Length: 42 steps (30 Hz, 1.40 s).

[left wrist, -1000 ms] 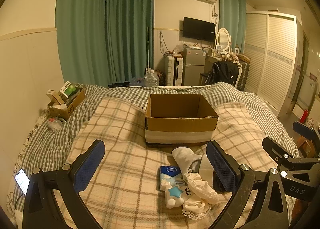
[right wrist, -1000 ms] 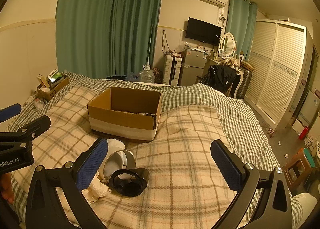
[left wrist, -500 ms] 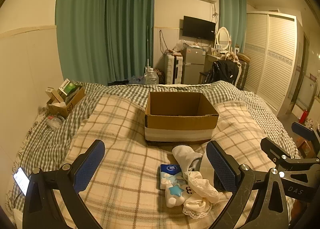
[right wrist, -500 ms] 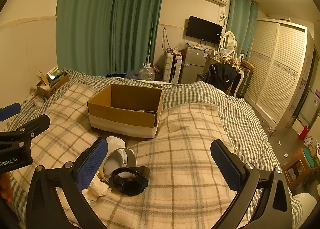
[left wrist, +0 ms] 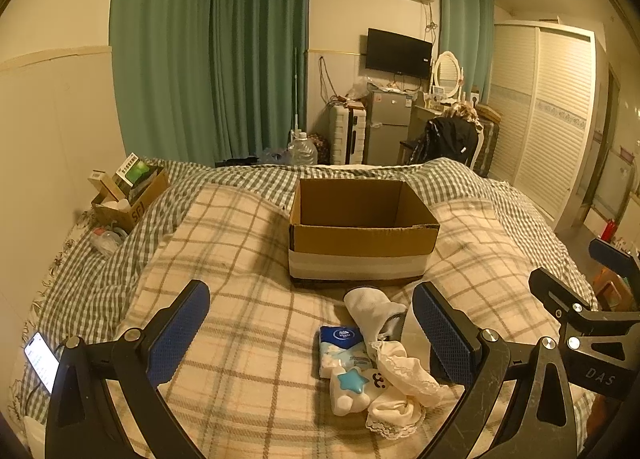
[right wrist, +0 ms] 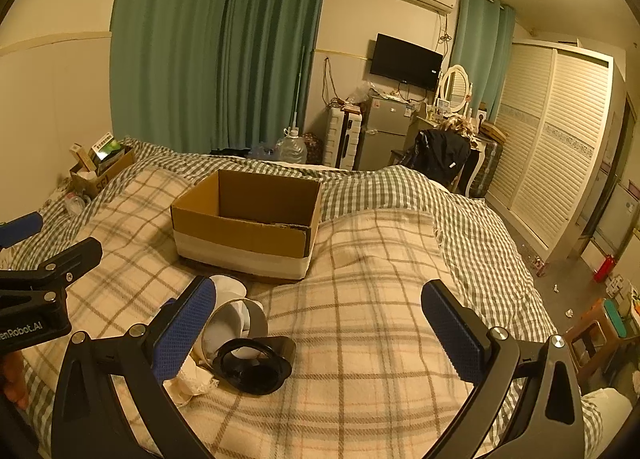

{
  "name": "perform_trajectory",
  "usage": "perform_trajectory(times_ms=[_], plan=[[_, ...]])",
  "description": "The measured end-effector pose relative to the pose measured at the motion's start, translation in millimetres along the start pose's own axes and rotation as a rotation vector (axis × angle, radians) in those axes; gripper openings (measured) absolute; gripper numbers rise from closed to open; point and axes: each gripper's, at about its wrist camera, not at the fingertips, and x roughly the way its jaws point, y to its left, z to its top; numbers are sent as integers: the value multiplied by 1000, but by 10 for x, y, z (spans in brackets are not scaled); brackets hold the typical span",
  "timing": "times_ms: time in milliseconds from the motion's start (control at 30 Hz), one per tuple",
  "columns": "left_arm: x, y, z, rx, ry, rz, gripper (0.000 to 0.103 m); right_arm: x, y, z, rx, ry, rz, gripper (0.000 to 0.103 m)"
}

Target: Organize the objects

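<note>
An open cardboard box (left wrist: 362,243) stands on the plaid blanket; it also shows in the right wrist view (right wrist: 244,235). In front of it lie a white sock (left wrist: 370,309), a blue tissue pack (left wrist: 342,349), a small white toy with a blue star (left wrist: 352,389) and lacy white cloth (left wrist: 404,391). The right wrist view shows a black ring-shaped object (right wrist: 252,367) and a grey roll (right wrist: 236,325). My left gripper (left wrist: 312,333) is open and empty above the pile. My right gripper (right wrist: 320,333) is open and empty to the pile's right.
A small carton of clutter (left wrist: 130,195) and a plastic bottle (left wrist: 105,239) sit at the bed's far left. A lit phone (left wrist: 40,359) lies at the near left edge. A wardrobe (right wrist: 560,139), fridge and chair stand beyond the bed.
Both grippers have barely shifted; the views have risen slightly. Nothing was taken hold of or moved.
</note>
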Motion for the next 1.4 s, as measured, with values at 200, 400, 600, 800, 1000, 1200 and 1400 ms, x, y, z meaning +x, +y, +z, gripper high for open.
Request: perform_trajectory(times_ms=[200, 400, 600, 800, 1000, 1200, 1400], plan=[[36, 3, -47, 17, 5, 1, 103, 49, -18, -46, 3, 20, 15, 103], [319, 100, -191, 16, 85, 52, 103, 254, -38, -138, 13, 66, 51, 103], [535, 83, -439, 28, 178, 56, 103, 674, 40, -320, -17, 188, 69, 103], [723, -68, -634, 95, 259, 35, 103, 974, 52, -472, 1, 291, 139, 102], [778, -34, -718, 87, 309, 34, 102, 1036, 209, -558, -56, 345, 199, 100], [802, -77, -777, 91, 355, -47, 100, 1075, 280, -660, -65, 360, 232, 70], [922, -198, -840, 84, 433, -165, 94, 860, 111, -557, -17, 285, 218, 69]])
